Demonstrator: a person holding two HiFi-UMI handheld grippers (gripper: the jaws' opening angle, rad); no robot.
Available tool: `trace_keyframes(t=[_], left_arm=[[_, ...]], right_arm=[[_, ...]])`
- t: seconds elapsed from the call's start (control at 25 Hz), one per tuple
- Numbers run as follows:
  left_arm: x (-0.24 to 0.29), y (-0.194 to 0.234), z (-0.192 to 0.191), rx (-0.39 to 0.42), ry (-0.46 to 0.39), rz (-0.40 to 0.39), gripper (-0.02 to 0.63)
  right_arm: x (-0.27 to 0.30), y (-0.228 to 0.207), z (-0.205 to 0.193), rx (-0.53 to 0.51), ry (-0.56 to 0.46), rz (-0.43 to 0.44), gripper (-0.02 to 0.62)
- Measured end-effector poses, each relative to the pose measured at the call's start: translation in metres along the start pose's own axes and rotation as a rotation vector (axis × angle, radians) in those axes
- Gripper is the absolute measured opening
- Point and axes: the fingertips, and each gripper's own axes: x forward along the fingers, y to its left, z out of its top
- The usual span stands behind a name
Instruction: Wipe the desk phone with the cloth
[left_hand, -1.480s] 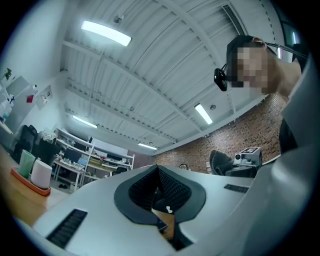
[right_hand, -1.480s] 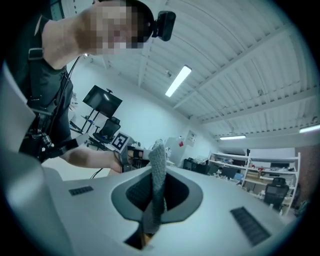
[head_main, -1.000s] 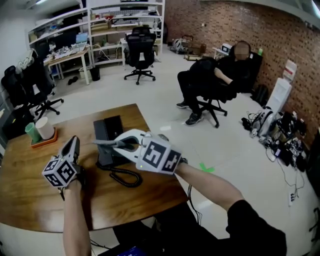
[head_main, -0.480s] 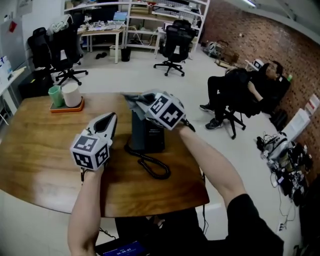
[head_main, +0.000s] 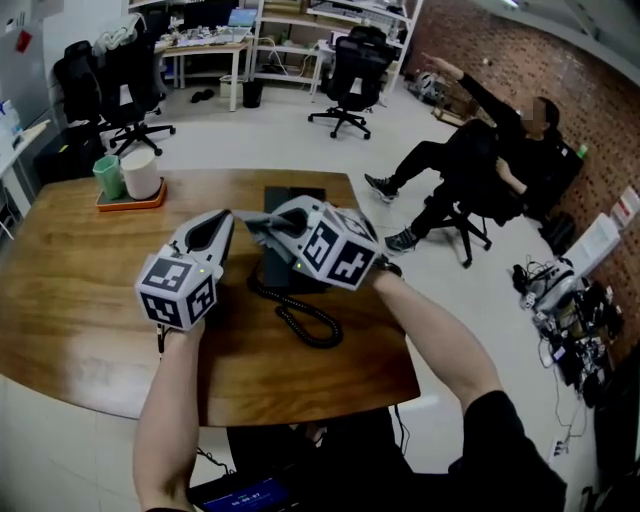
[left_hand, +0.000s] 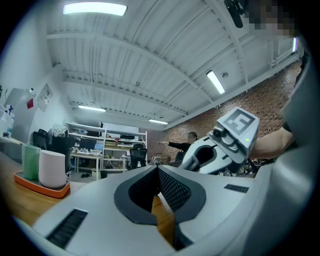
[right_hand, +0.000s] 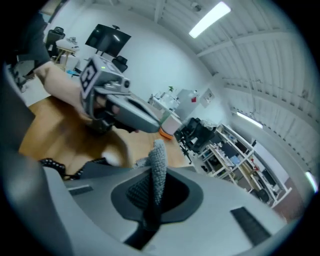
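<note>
We hold the right gripper (head_main: 272, 226) with its jaws clamped on the grey cloth (right_hand: 159, 167), which protrudes past the tips. The desk phone (head_main: 293, 198) lies beneath these jaws. The left gripper (left_hand: 157, 172) jaws meet, empty, just beside them.

Desk phone (head_main: 296, 200) on table (head_main: 80, 290)
</note>
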Motion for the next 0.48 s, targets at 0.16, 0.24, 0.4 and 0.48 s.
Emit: trace_keyframes(t=[0.16, 0.24, 0.4, 0.48], left_arm=[[0.001, -0.001, -0.002, -0.004, 0.005, -0.003, -0.009], [0.001, 0.001, -0.002, -0.005, 0.005, -0.004, -0.009], [0.0, 0.003, -0.005, -0.006, 0.005, -0.006, -0.009], [0.0, 0.003, -0.005, -0.006, 0.004, -0.006, -0.009]], right_arm=[[-0.021, 0.063, 0.005, -0.125, -0.003, 0.112, 0.026], [-0.03, 0.09, 0.002, -0.195, 0.021, 0.203, 0.026], [-0.035, 0.076, 0.0, -0.211, 0.032, 0.227, 0.026], [-0.028, 0.021, -0.001, -0.1, 0.012, 0.083, 0.026]])
